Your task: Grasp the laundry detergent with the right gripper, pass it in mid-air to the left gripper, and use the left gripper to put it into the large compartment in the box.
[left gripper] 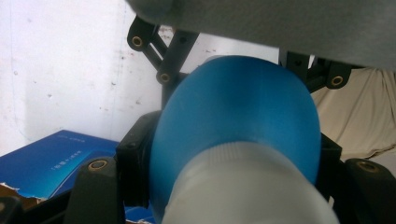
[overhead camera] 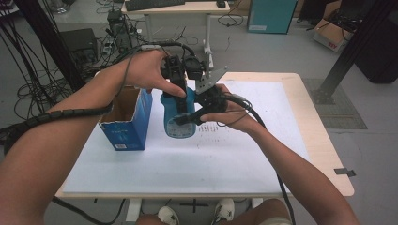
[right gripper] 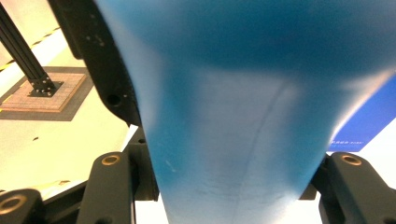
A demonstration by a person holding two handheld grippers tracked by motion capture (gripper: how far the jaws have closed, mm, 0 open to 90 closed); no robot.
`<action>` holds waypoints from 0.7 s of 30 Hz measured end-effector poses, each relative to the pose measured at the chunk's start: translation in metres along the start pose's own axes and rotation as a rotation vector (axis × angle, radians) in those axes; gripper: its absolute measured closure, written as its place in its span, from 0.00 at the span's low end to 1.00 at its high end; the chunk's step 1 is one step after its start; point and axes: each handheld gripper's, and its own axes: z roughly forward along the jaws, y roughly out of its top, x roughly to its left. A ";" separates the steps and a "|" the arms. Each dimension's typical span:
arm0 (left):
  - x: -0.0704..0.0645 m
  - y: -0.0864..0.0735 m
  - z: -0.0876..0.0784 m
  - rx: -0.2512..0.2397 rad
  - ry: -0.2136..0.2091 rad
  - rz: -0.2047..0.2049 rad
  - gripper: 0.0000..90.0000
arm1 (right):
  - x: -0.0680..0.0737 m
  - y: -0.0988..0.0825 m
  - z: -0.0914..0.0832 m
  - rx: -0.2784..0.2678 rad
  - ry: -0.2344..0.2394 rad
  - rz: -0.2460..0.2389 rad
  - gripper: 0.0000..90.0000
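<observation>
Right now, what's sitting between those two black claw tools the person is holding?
A blue bottle, which both the left gripper and the right gripper clamp from opposite sides. The high view shows it; each gripper view shows it between the jaws.

both grippers are on the blue bottle (overhead camera: 178, 123) over the white table (overhead camera: 263, 140). left gripper (overhead camera: 177, 89) comes down on its top, right gripper (overhead camera: 197, 115) clamps its side lower down. an open blue box (overhead camera: 126, 123) sits just left of it, flaps up
</observation>
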 end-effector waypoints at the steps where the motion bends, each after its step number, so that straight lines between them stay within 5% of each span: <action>1: 0.000 0.000 0.000 -0.001 0.002 0.001 0.40 | -0.002 0.000 0.001 -0.016 -0.005 -0.028 0.47; 5: 0.000 0.000 0.000 0.003 0.003 0.000 0.40 | -0.003 0.000 0.002 -0.025 -0.011 -0.047 0.47; 7: 0.000 0.000 0.000 0.001 0.005 0.000 0.40 | 0.000 0.000 0.000 0.000 -0.002 -0.002 0.47; 8: 0.000 0.001 -0.001 0.004 0.000 -0.002 0.40 | 0.000 0.000 0.000 -0.002 -0.002 -0.005 0.47; 9: 0.000 0.001 -0.001 0.004 0.002 -0.003 0.40 | -0.004 0.000 0.002 -0.029 -0.016 -0.058 0.47; 21: -0.001 0.002 0.000 0.010 0.010 -0.004 0.40 | -0.004 0.000 0.001 -0.026 -0.016 -0.058 0.47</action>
